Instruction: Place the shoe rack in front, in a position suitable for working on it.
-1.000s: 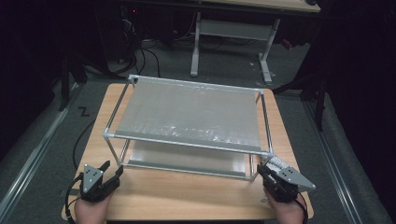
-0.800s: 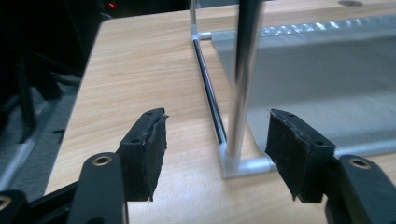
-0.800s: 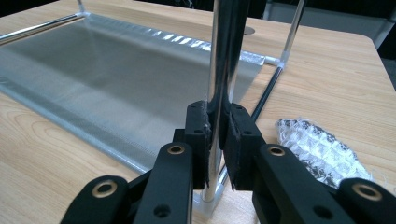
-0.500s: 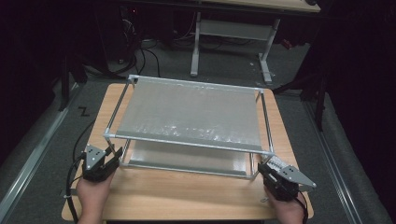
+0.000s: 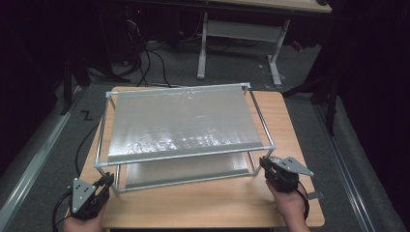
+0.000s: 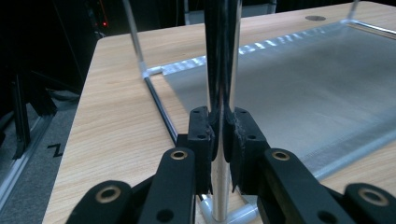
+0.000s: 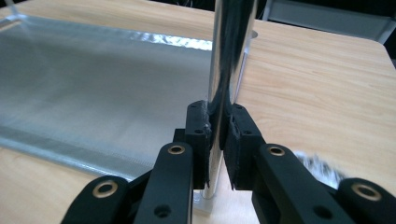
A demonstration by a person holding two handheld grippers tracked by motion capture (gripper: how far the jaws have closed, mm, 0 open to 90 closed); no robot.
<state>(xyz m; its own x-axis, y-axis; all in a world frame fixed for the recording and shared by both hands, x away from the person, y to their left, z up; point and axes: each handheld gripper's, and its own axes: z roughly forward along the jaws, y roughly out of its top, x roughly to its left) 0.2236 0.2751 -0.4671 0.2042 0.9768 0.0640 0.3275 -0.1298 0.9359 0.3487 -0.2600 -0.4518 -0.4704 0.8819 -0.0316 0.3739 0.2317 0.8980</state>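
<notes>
High view: a two-tier metal rack (image 5: 179,130) stands on a pale wood-grain table (image 5: 212,208). Its frame is thin, shiny round tube with small corner joints, and each tier carries a flat, matt silver sheet with a fine grain; the upper sheet catches a band of glare. The rack sits askew on the table, its far edge toward 12 o'clock. At 7 o'clock the left claw (image 5: 107,180) meets the rack's near left post, and at 4 o'clock the right claw (image 5: 264,163) meets the near right post. A hand (image 5: 290,205) backs each gripper, and black cable trails off at 8 o'clock. Around the table lies grey carpet, with a metal rail at 9 o'clock, tangled cables at 11 o'clock and a second table's white legs at 12 o'clock; the room beyond is dark.

Left gripper view: the left claw (image 6: 219,140) has just closed and is clamped on an upright chrome post (image 6: 223,70), black ribbed pads pressed to both sides. The lower sheet (image 6: 299,88) spreads toward 2 o'clock, and bare wood lies at 9 o'clock.

Right gripper view: the right claw (image 7: 218,140) is clamped on another mirror-bright post (image 7: 231,51). The lower sheet (image 7: 98,79) lies at 10 o'clock and wood at 3 o'clock.
</notes>
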